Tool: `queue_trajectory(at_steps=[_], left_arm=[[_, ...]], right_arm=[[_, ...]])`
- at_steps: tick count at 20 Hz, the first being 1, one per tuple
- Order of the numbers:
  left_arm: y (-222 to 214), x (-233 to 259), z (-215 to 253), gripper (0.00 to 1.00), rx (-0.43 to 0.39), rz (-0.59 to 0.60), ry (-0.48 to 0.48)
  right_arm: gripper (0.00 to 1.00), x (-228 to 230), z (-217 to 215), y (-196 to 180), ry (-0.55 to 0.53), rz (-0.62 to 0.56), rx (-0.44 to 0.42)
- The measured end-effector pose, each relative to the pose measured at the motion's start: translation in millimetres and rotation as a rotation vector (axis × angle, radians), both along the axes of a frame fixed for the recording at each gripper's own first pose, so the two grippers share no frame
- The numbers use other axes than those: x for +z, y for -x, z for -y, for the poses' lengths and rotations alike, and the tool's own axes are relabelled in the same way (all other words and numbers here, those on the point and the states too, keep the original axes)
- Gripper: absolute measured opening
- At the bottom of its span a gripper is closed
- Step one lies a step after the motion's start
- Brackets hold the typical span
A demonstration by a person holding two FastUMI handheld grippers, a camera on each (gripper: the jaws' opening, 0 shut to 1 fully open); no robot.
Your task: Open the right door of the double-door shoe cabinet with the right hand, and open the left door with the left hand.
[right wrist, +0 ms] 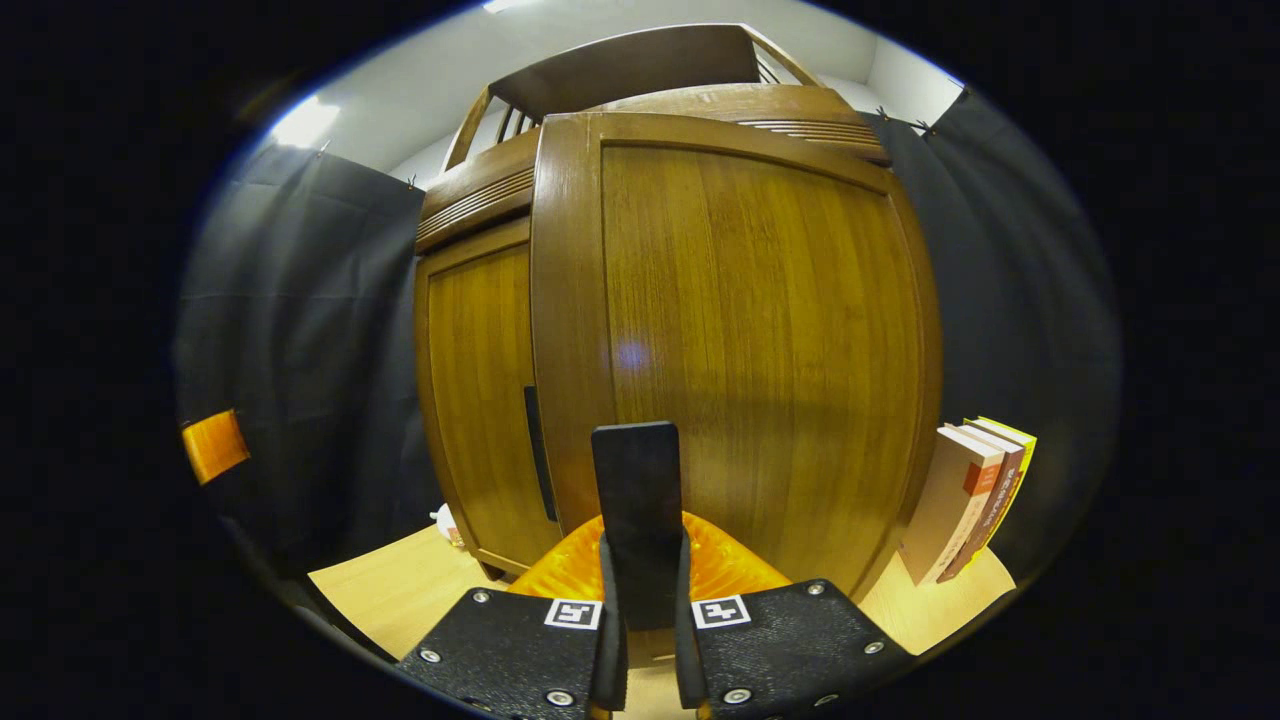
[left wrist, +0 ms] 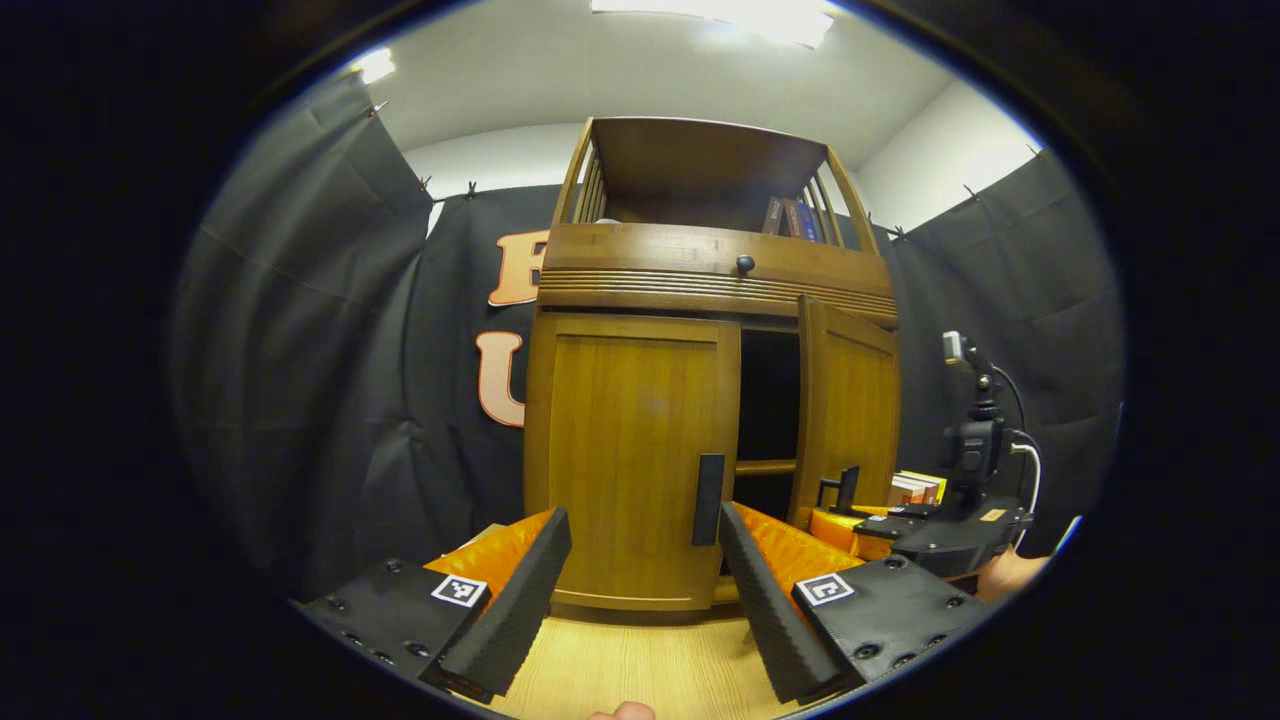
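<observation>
Our right gripper (right wrist: pixel 640 600) clamps the right door's handle (right wrist: pixel 636 490), both fingers pressing it; that door (right wrist: pixel 760 340) stands ajar. Our left gripper (left wrist: pixel 640 570) hangs with jaws wide apart, level with the handle (left wrist: pixel 709 498) of the closed left door (left wrist: pixel 630 450).

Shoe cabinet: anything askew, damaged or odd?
Nothing damaged. The right door stands ajar with the right gripper shut on its handle; the left door is closed, the left gripper open before it.
</observation>
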State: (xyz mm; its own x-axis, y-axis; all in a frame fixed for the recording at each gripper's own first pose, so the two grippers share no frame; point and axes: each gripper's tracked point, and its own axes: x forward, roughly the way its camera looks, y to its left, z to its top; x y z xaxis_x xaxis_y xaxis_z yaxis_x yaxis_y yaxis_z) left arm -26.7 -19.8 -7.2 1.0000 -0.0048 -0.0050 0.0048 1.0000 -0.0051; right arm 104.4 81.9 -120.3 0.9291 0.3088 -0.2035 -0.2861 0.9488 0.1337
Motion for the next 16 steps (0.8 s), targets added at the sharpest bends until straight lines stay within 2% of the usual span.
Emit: queue_trajectory(at_steps=[3,4,5,6,15,16], left_arm=[[-3.1,-2.0,7.5,0.98,-0.012,-0.005,0.001],[-4.6,-2.7,9.1,0.98,-0.015,-0.006,0.001],[-6.5,-3.8,11.4,0.97,-0.019,-0.007,0.0],[-6.2,-4.7,12.9,0.98,-0.022,-0.011,-0.001],[-17.1,-12.2,31.1,0.97,-0.052,-0.018,-0.004],[-17.8,-13.7,33.0,0.97,-0.056,-0.02,-0.005]], right_arm=[[0.19,3.6,15.3,18.3,-0.005,-0.006,-0.002],[0.24,4.7,22.0,24.2,-0.007,-0.009,-0.006],[0.24,4.6,28.4,29.9,-0.009,-0.015,-0.016],[0.19,4.7,34.9,35.9,-0.001,-0.021,-0.023],[0.18,13.1,95.2,74.5,0.04,-0.025,-0.109],[0.13,12.8,105.9,76.9,0.049,-0.022,-0.127]])
